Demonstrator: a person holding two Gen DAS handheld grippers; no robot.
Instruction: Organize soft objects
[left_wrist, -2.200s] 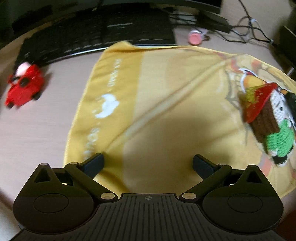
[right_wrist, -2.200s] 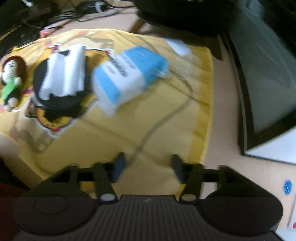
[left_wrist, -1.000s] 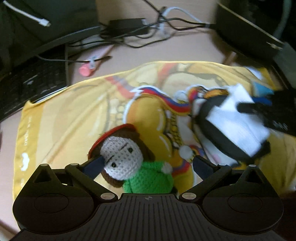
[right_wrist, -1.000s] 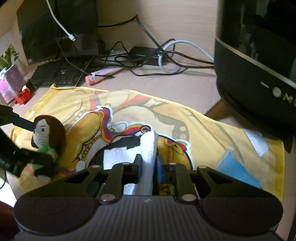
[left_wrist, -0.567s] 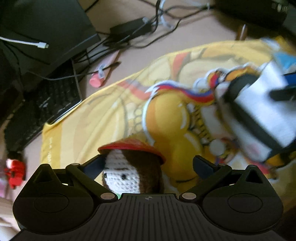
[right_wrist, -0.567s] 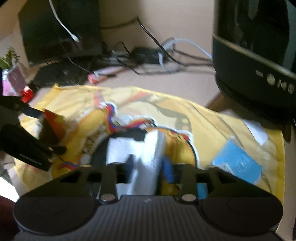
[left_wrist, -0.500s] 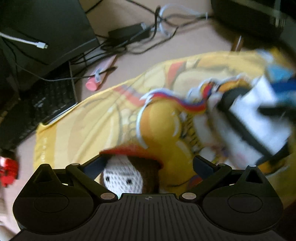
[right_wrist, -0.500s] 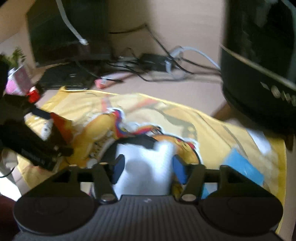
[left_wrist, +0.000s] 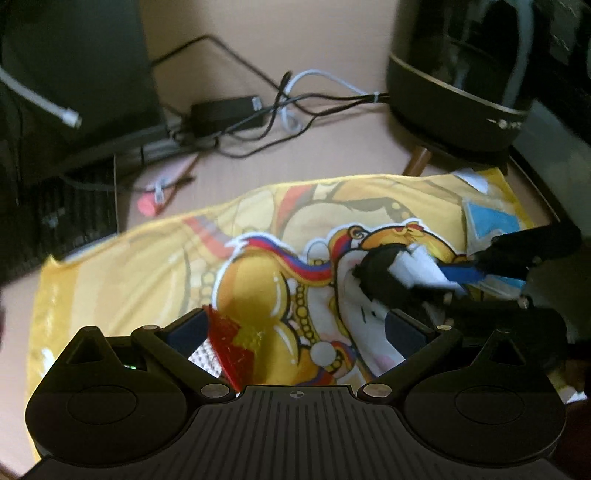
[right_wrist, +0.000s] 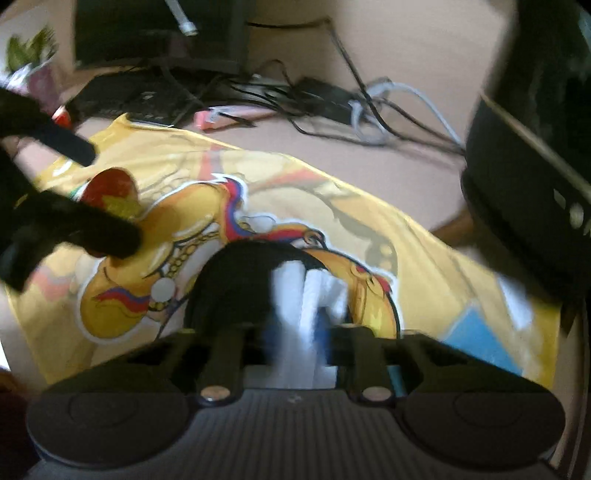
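Dim, warm, motion-blurred fisheye views

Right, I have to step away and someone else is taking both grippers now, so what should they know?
Left gripper: open, with the crochet doll between its fingers, close to the left one; not gripped yet.
Right gripper: looks shut on the white fold of the black-and-white soft bundle, though the view is blurred.
Both items are over the yellow printed cloth; a blue packet lies near its far right corner.
Done: nothing visibly sorted.
Left: close on the doll, then place the doll, the bundle and probably the packet.
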